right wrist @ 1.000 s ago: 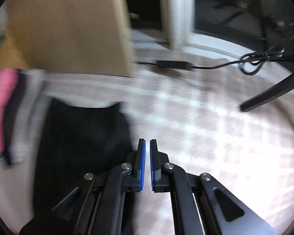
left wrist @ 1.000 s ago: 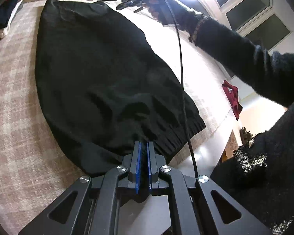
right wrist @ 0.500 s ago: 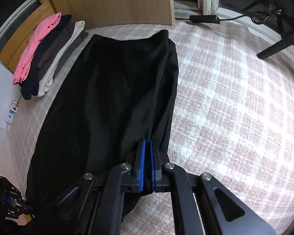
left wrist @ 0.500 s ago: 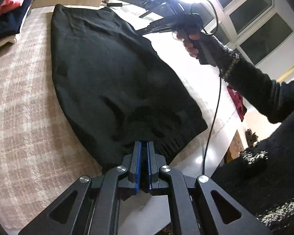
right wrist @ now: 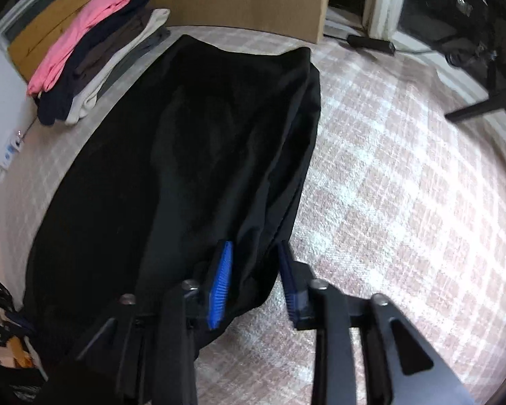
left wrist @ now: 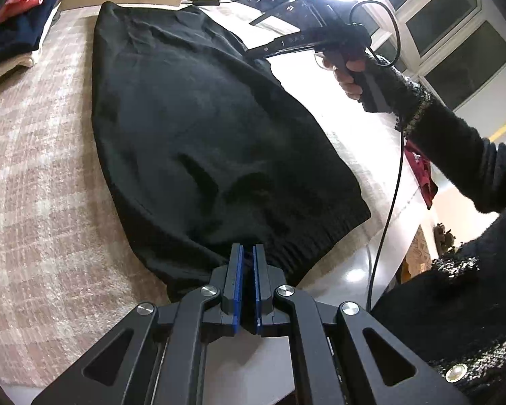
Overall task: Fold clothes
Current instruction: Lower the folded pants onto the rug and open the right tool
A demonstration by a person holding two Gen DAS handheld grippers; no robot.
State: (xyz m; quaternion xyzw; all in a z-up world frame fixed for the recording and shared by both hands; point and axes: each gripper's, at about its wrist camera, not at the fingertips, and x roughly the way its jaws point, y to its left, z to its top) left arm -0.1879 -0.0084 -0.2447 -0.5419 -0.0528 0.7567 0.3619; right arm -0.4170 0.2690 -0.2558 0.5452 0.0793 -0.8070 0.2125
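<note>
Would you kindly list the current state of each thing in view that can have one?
Left gripper: shut on the black garment's ribbed hem.
Right gripper: open, its jaws apart around the garment's side edge.
Black garment: spread flat on the plaid blanket, slightly wrinkled.
Stack of clothes: folded, lying beside the garment.

Both black two-finger grippers low and forward, one closed, one spread.

We keep our left gripper [left wrist: 247, 263] pinched on the black knit garment [left wrist: 202, 135]; our right gripper [right wrist: 254, 270] has its blue pads [right wrist: 221, 283] apart, gripped by our bare right hand [left wrist: 345, 74].
</note>
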